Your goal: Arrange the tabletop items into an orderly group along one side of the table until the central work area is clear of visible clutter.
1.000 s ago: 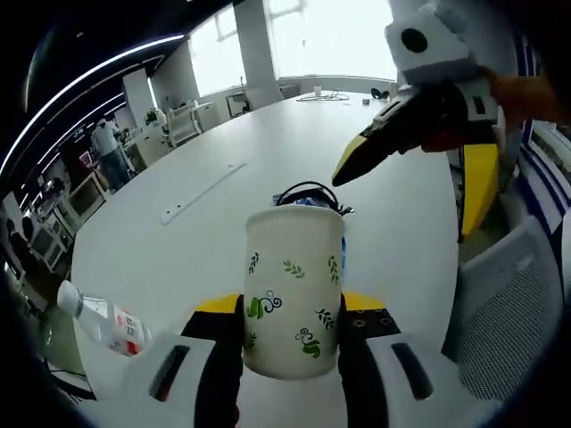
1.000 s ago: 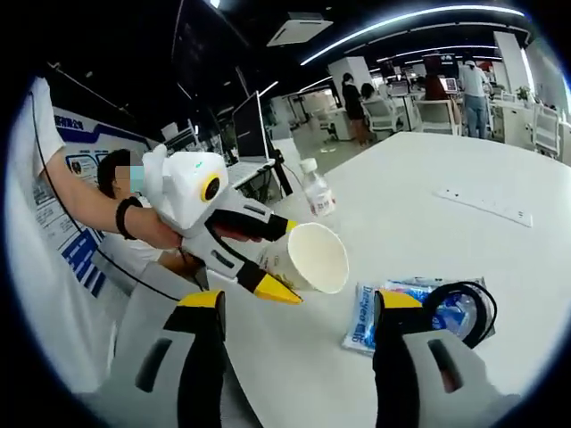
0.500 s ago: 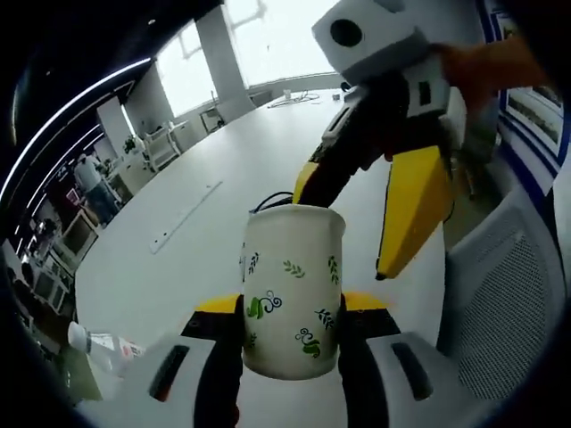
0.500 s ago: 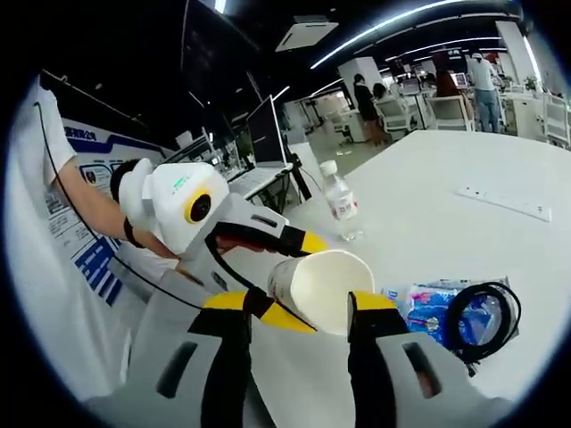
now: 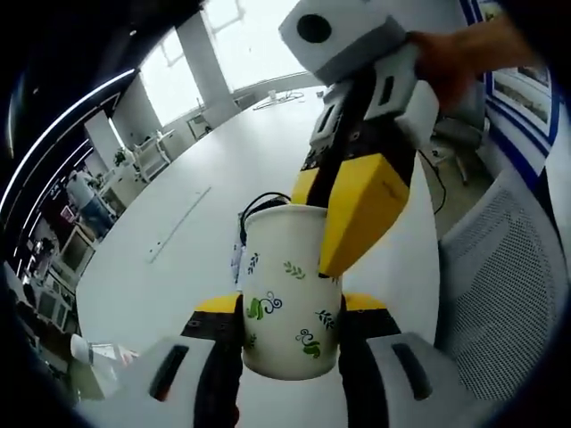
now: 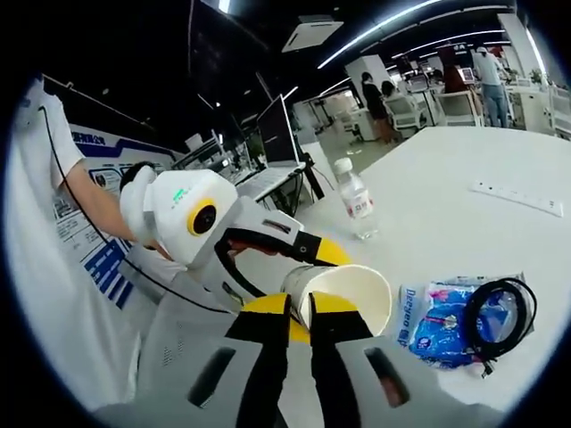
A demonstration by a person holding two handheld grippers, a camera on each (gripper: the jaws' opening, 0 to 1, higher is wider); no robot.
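A white paper cup [image 5: 290,303] printed with green leaves stands upright between the jaws of my left gripper [image 5: 293,305], which is shut on its body. My right gripper [image 5: 319,239] reaches down from the upper right; one yellow jaw is inside the cup and the other lies on its outer wall. In the right gripper view, my right gripper [image 6: 301,308] is shut on the rim of the cup [image 6: 357,299]. There the white left gripper [image 6: 312,287], held by a hand, grips the cup from the left.
A water bottle [image 6: 357,201] stands on the white table [image 6: 464,241]. A blue packet [image 6: 437,312] with a black cable coil [image 6: 500,312] on it lies to the right. A white power strip [image 6: 517,198] lies farther off. A mesh chair [image 5: 500,294] stands by the table's edge.
My right gripper has come in to the cup and shut on its rim. The left gripper has kept hold of the cup throughout.
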